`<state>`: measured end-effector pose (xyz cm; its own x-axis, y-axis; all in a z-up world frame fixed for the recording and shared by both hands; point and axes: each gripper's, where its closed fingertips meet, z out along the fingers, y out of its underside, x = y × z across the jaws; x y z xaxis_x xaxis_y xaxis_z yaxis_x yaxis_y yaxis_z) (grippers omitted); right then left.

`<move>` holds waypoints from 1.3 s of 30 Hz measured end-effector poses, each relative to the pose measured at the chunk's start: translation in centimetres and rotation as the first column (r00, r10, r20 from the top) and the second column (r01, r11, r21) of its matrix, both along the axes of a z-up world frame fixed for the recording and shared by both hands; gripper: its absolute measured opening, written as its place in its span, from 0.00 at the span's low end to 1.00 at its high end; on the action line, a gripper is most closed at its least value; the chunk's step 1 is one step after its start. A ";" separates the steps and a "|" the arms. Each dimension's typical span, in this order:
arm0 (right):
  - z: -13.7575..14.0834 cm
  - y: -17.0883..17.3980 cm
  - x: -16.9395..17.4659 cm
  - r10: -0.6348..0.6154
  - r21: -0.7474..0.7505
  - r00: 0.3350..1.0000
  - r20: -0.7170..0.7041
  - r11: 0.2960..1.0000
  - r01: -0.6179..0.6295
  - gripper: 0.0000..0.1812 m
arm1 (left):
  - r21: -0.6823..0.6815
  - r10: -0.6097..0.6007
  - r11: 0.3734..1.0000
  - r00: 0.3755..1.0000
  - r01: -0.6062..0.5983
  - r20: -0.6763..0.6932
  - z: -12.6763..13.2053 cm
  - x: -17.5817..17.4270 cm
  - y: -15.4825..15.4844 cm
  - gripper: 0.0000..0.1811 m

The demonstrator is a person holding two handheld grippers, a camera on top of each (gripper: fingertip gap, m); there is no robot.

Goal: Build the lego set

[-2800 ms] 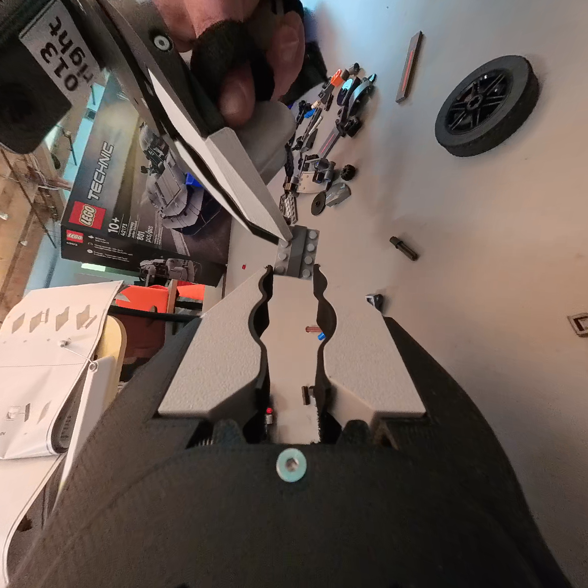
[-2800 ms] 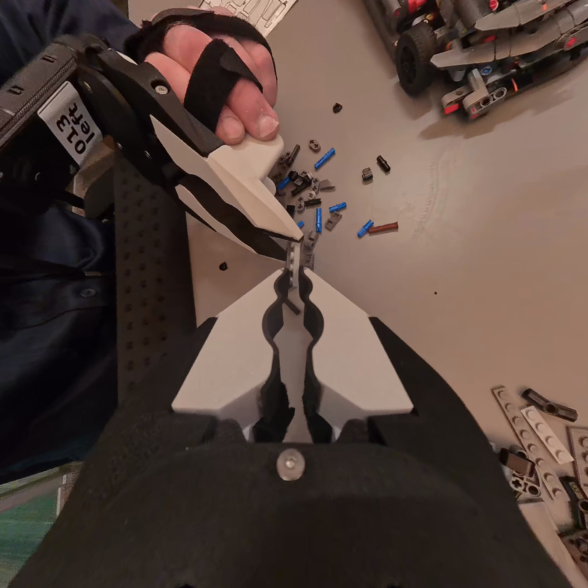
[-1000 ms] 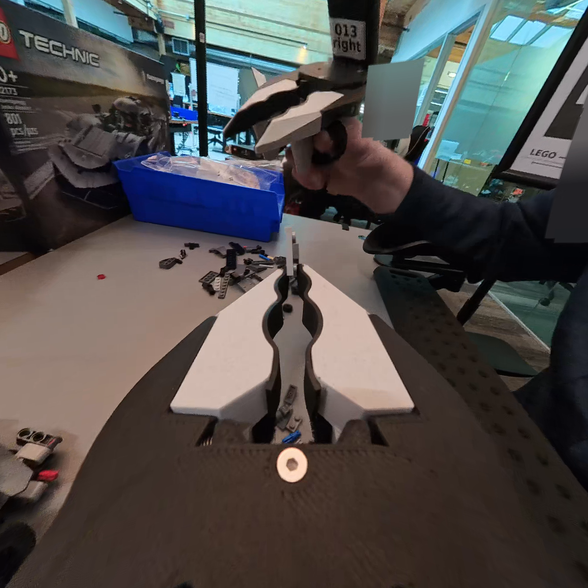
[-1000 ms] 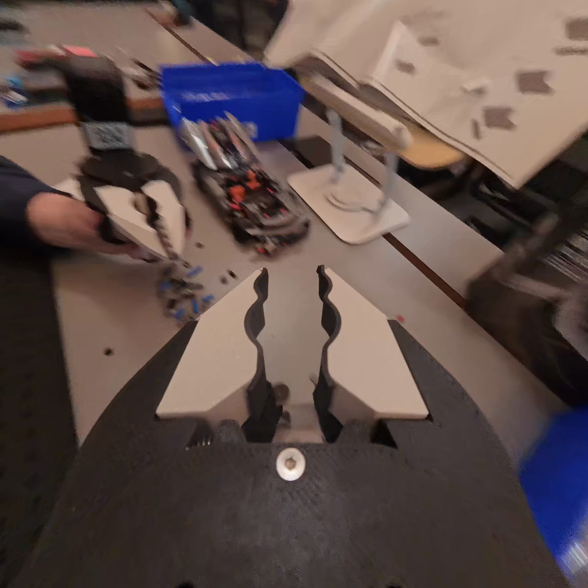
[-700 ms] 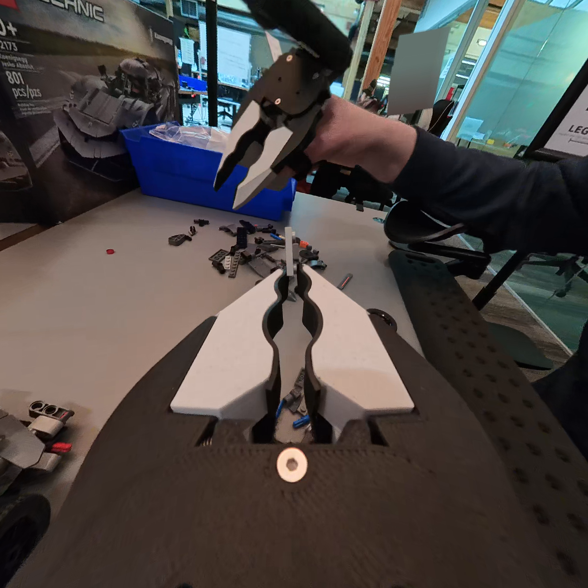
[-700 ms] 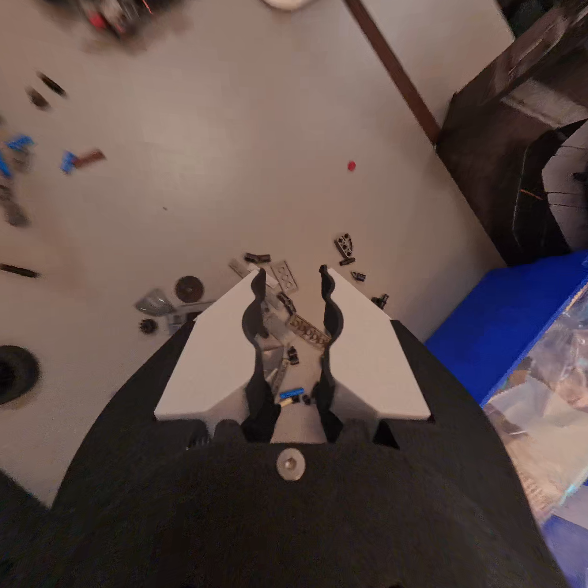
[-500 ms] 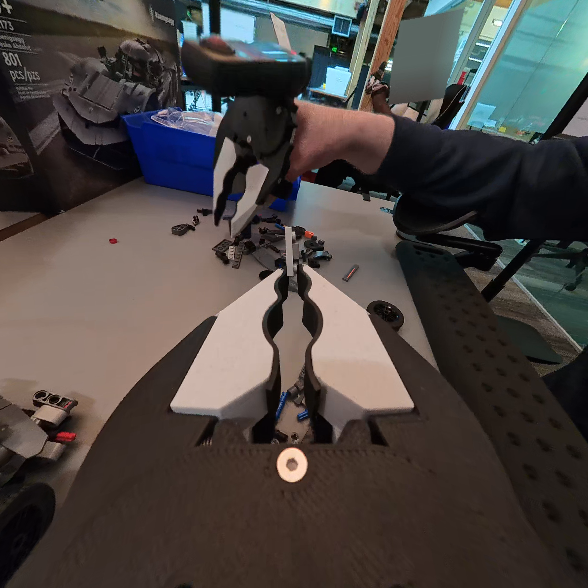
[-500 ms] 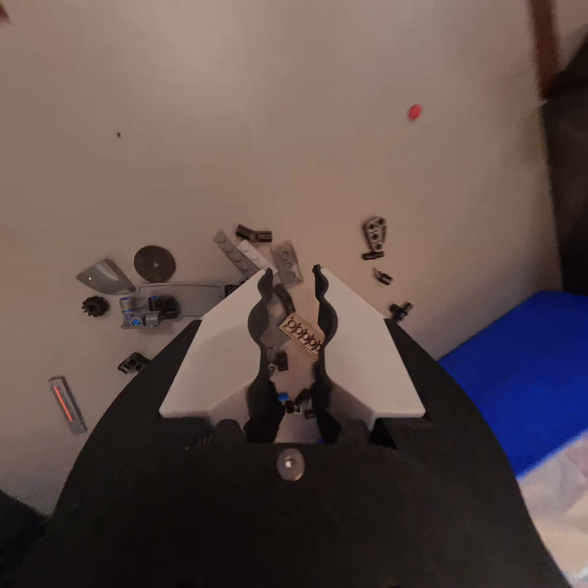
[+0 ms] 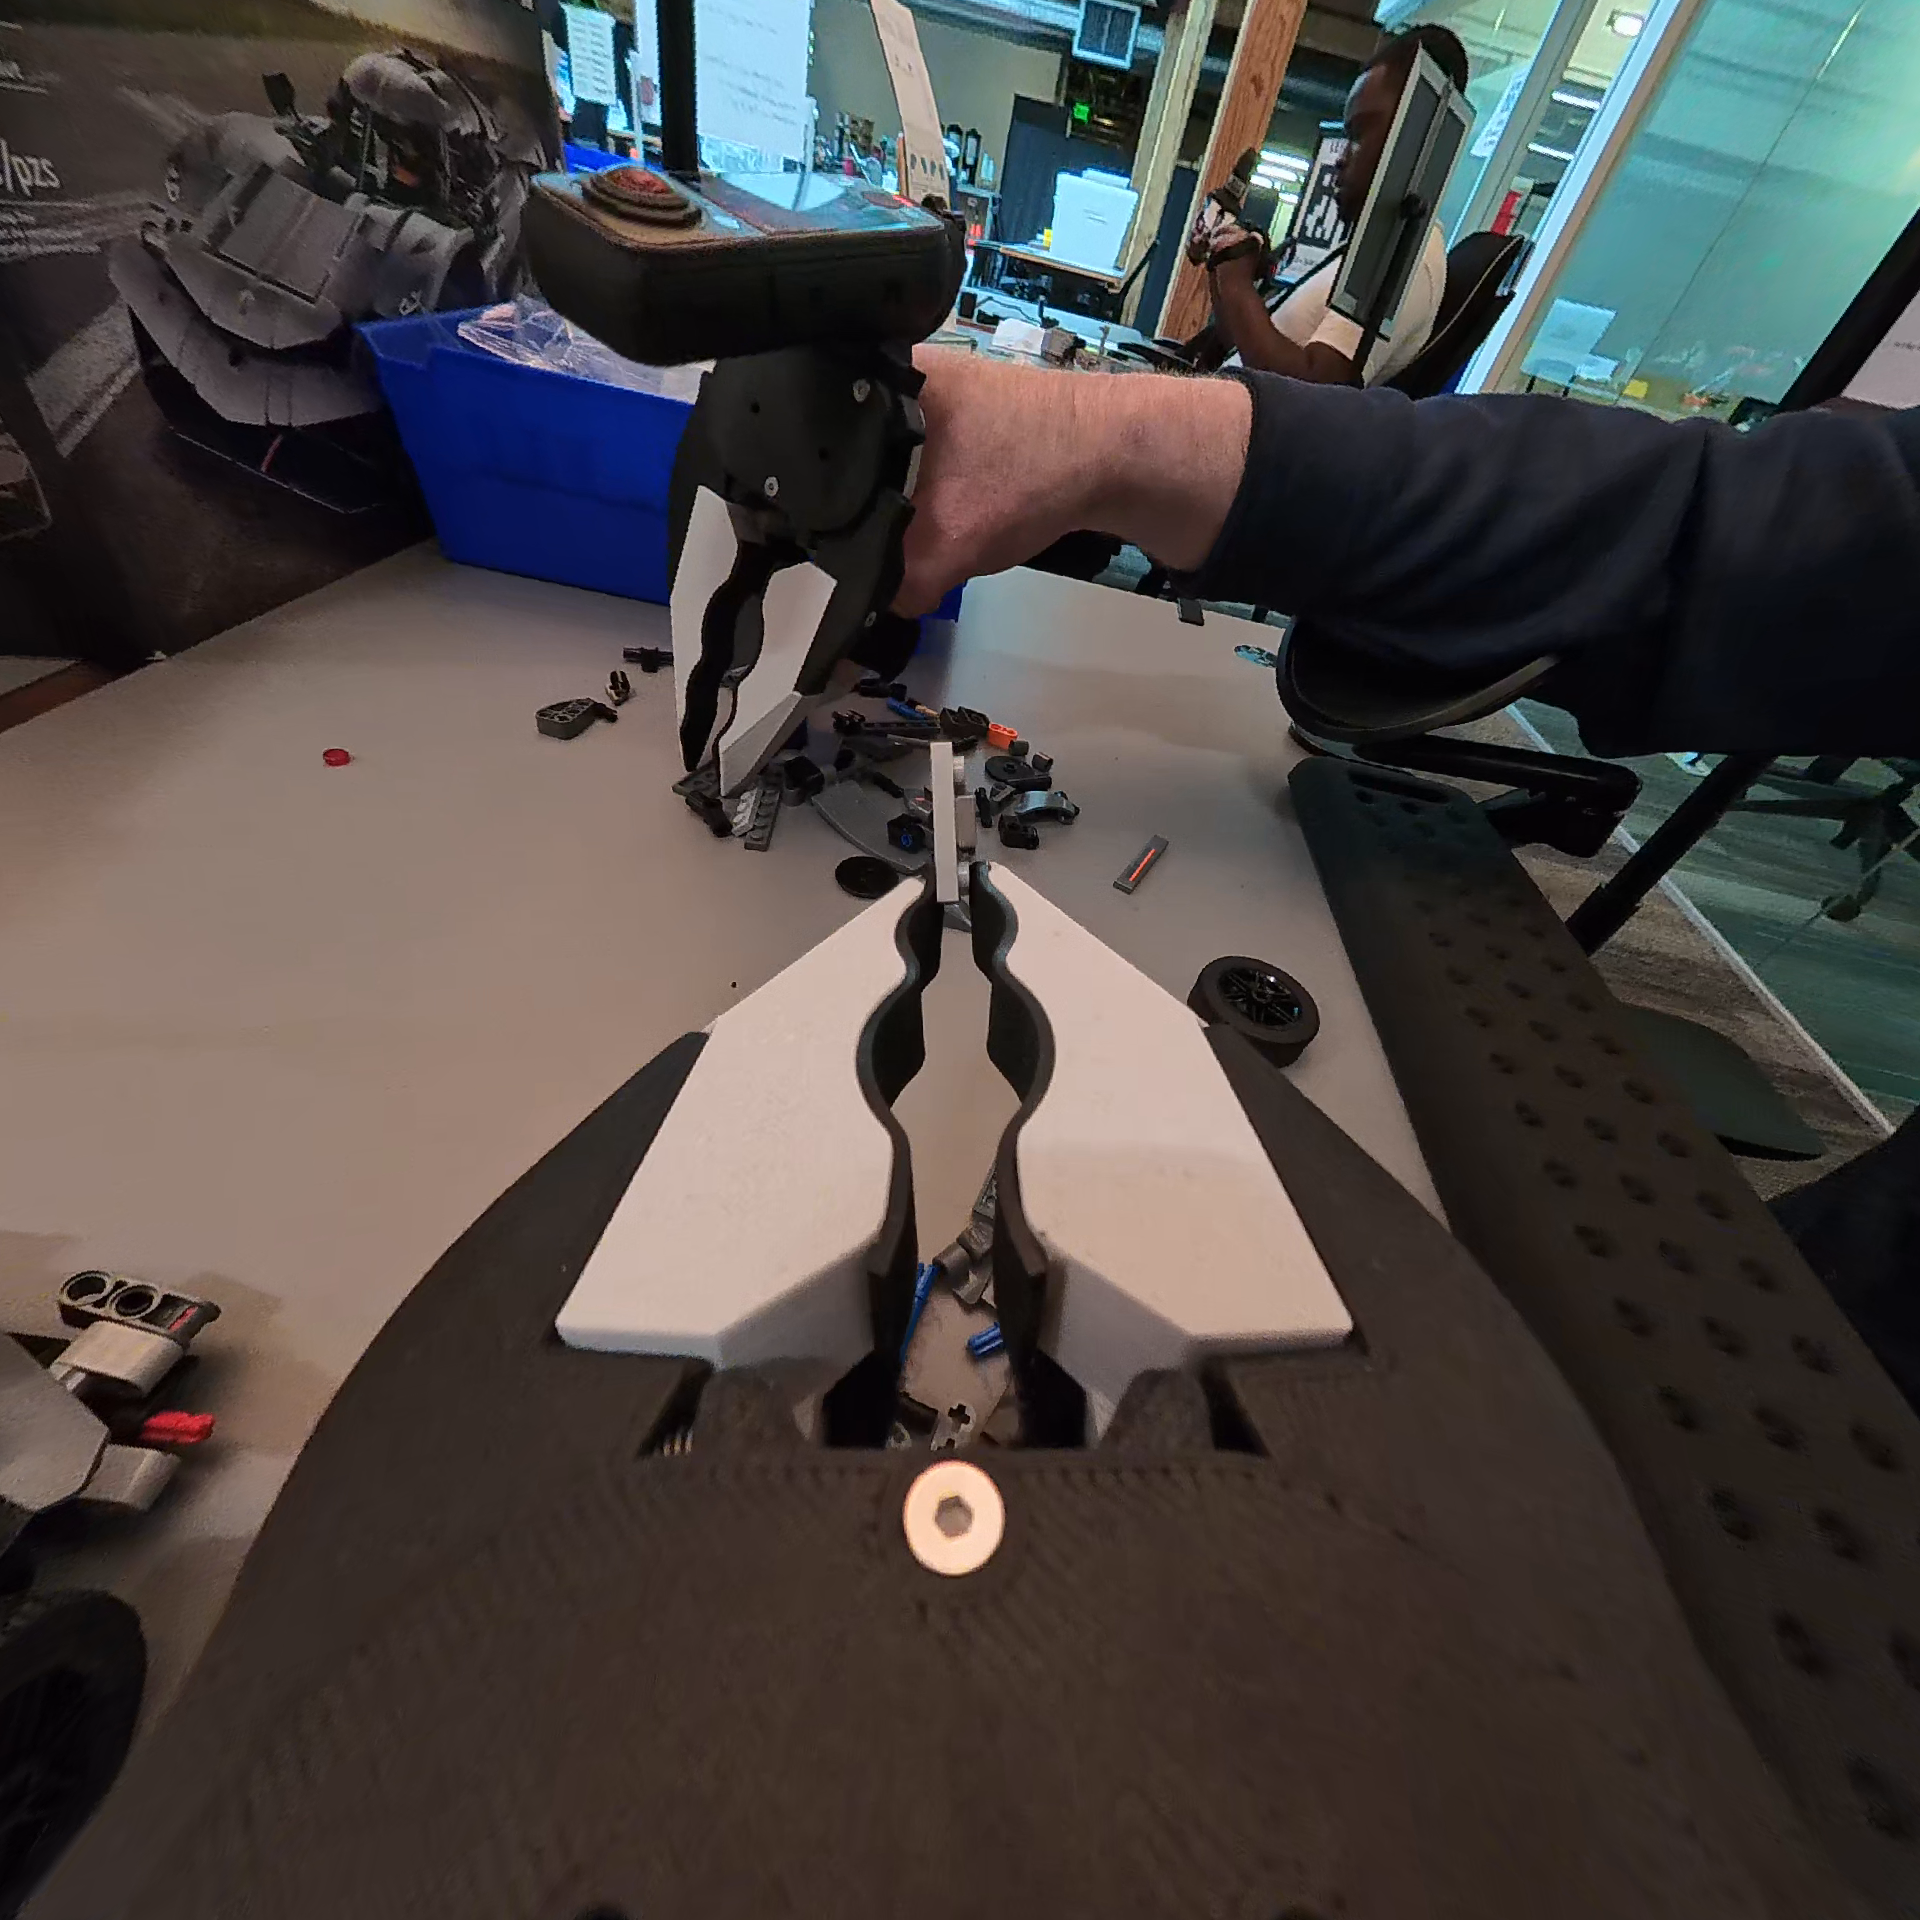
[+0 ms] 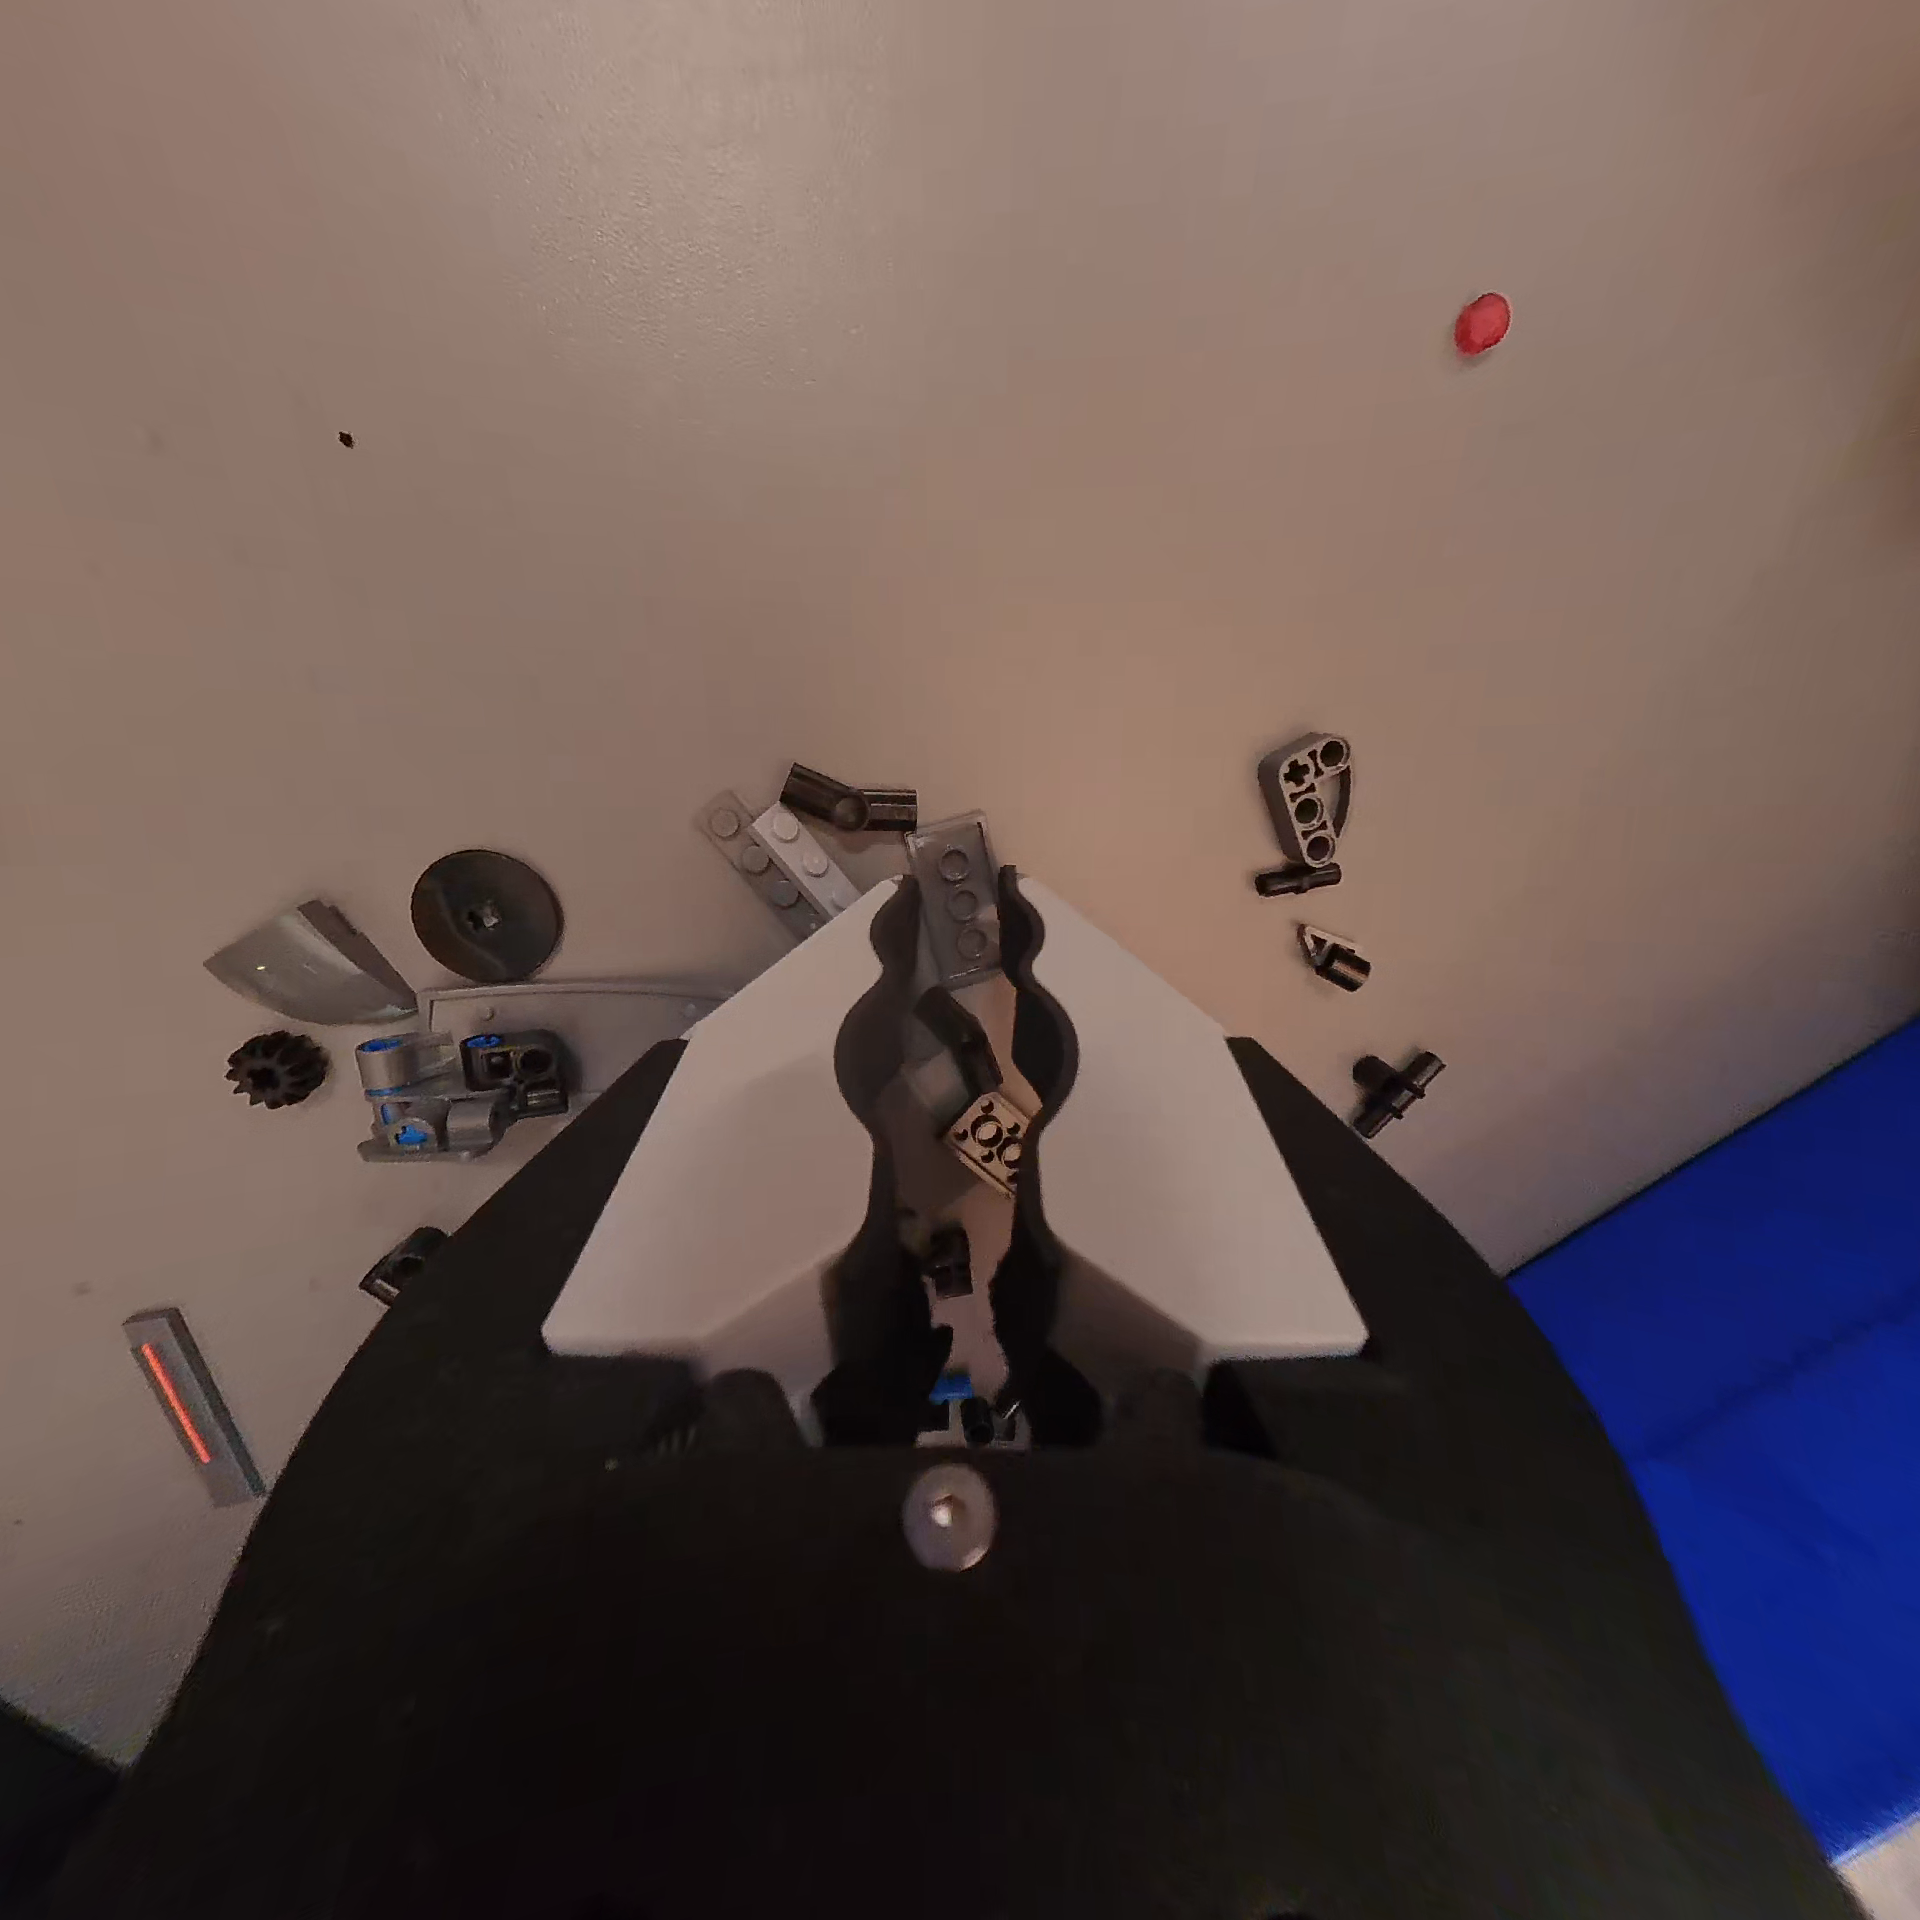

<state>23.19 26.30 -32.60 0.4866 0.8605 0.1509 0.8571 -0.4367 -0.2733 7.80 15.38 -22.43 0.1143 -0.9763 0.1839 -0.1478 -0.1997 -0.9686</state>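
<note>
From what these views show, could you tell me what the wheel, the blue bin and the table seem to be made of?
Wheel: likely a matte black rubber tyre on a glossier plastic spoked rim.
Blue bin: probably moulded plastic, with an even colour and a soft sheen.
Table: a smooth pale grey top, perhaps laminate; its core does not show.

Grey studded plate (image 10: pixel 961 902), black disc (image 10: pixel 486 914) at 9 o'clock, red stud (image 10: pixel 1481 322) at 1 o'clock, blue bin (image 9: pixel 540 457).

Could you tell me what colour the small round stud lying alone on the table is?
Red round stud, clearest in the right wrist view.
</note>
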 end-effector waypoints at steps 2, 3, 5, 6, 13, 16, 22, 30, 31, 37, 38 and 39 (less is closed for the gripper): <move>0.1 0.1 0.0 0.011 0.012 1.000 0.000 1.000 -0.011 0.04 | -0.001 -0.007 1.000 1.000 0.007 -0.004 -0.1 0.1 -0.1 0.01; 0.1 0.1 0.0 0.011 0.016 1.000 -0.002 1.000 -0.011 0.01 | 0.001 -0.008 1.000 1.000 0.008 -0.008 -0.2 0.2 -0.2 0.01; 0.1 0.0 0.1 0.012 0.020 1.000 -0.001 1.000 -0.012 0.00 | 0.005 -0.009 1.000 1.000 0.009 -0.015 -0.3 0.2 -0.2 0.01; 0.1 -0.1 0.0 0.016 0.015 1.000 -0.002 1.000 -0.016 0.00 | 0.005 -0.009 1.000 1.000 0.009 -0.014 -0.3 0.2 -0.2 0.01; 1.7 0.4 -0.8 -0.023 0.043 0.994 -0.108 0.999 0.028 0.07 | -0.008 -0.014 1.000 1.000 0.014 -0.017 -0.5 0.1 -0.1 0.01; 0.5 0.8 0.2 -0.141 -0.020 0.986 -0.087 0.990 0.140 0.20 | -0.010 -0.017 1.000 1.000 0.016 -0.022 -0.7 0.2 -0.2 0.01; -0.1 0.9 0.0 -0.208 -0.055 0.974 -0.086 0.977 0.204 0.14 | -0.015 -0.018 1.000 0.999 0.017 -0.027 -0.9 0.3 -0.2 0.01; 0.7 0.5 -0.5 -0.144 -0.046 0.983 -0.113 0.989 0.140 0.00 | -0.015 -0.010 1.000 0.999 0.009 -0.043 -1.2 0.3 0.0 0.01; 0.8 0.6 -0.4 -0.142 -0.030 0.983 -0.113 0.990 0.139 0.00 | -0.017 -0.011 1.000 0.999 0.011 -0.042 -1.2 0.3 0.0 0.01; 3.4 0.9 -2.0 -0.114 0.005 0.971 -0.210 0.993 0.118 0.00 | -0.002 -0.010 1.000 0.999 0.009 -0.051 -1.2 0.3 0.1 0.01; 3.7 0.8 -2.1 -0.120 -0.003 0.967 -0.226 0.993 0.122 0.00 | -0.002 -0.008 1.000 0.999 0.008 -0.052 -1.2 0.3 0.1 0.01; 3.9 0.8 -2.5 -0.113 -0.001 0.961 -0.252 0.993 0.117 0.00 | -0.004 -0.007 1.000 0.999 0.007 -0.052 -1.2 0.3 0.1 0.01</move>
<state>20.67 27.09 -28.66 0.6060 0.7952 0.0229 0.7044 -0.5229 -0.4800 8.06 15.50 -23.67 0.1173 -0.9763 0.1817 -0.1991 -0.2024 -0.9588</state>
